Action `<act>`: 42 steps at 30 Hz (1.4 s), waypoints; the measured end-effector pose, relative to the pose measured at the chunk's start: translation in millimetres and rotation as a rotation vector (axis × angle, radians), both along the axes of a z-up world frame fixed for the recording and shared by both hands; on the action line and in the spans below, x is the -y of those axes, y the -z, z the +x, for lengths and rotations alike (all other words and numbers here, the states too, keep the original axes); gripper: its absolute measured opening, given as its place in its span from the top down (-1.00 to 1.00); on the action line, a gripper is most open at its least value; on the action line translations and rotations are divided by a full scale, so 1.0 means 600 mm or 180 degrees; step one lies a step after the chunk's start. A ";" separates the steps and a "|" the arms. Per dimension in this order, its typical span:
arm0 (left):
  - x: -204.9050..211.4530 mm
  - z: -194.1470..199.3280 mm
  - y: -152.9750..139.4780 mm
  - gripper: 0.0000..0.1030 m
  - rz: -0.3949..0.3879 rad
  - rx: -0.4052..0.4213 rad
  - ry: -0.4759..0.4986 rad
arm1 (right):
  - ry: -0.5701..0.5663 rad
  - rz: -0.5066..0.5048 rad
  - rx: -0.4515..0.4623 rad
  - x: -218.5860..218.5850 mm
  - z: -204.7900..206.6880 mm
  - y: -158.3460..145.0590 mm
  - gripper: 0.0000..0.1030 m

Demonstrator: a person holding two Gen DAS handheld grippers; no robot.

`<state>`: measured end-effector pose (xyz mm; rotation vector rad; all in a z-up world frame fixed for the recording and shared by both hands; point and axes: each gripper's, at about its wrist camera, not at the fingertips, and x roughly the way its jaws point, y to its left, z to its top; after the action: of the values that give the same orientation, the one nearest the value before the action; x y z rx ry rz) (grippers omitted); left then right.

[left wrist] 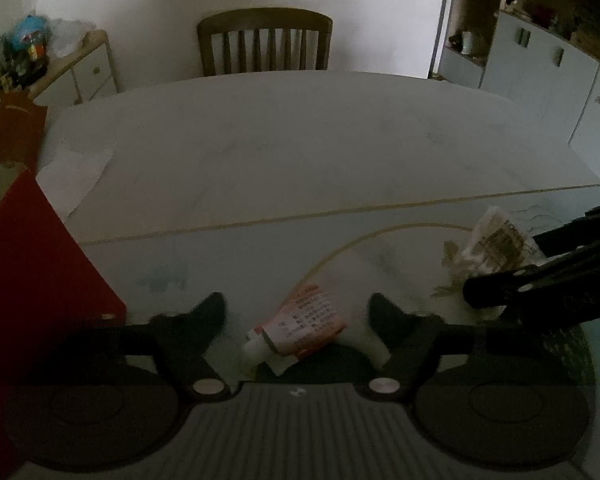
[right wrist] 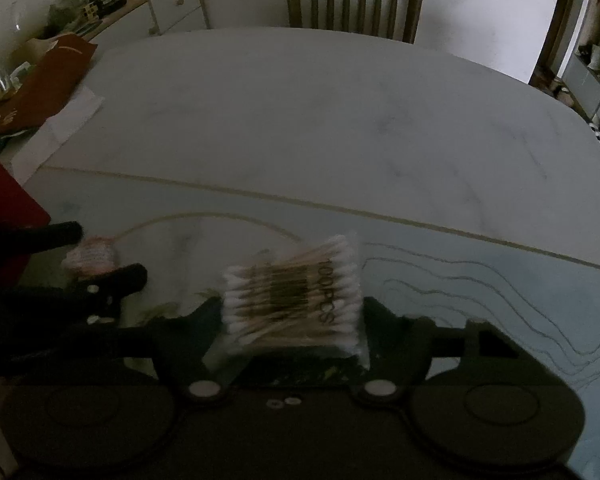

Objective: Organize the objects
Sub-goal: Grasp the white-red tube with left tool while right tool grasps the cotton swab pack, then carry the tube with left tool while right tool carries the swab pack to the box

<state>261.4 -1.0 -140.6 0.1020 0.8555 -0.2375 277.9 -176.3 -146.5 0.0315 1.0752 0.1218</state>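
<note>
While both grippers' fingers gape, one tube (left wrist: 300, 328) and one swab pack (right wrist: 296, 300) lie between, unheld.

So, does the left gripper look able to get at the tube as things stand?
Probably yes. The left gripper has its jaws open, one on either side of the tube, which lies on the table with nothing between them. The right gripper is off to the side at the cotton swab pack.
</note>
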 end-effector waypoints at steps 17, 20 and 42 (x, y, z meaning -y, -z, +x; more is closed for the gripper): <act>0.002 -0.023 -0.029 0.23 -0.0035 -0.0141 0.0167 | -0.0008 0.0141 -0.0022 -0.003 -0.054 -0.031 -0.32; 0.001 -0.037 -0.041 0.23 -0.0083 -0.0157 0.0201 | 0.0002 0.0186 -0.0032 -0.004 -0.070 -0.044 -0.32; -0.082 -0.159 -0.166 0.23 -0.0416 -0.0169 0.0169 | -0.0160 0.0411 0.0238 -0.058 -0.209 -0.176 -0.32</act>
<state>166.0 48.1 -40.9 -0.0036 0.8883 -0.3465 152.3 -141.2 -41.0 0.1154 0.9925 0.2362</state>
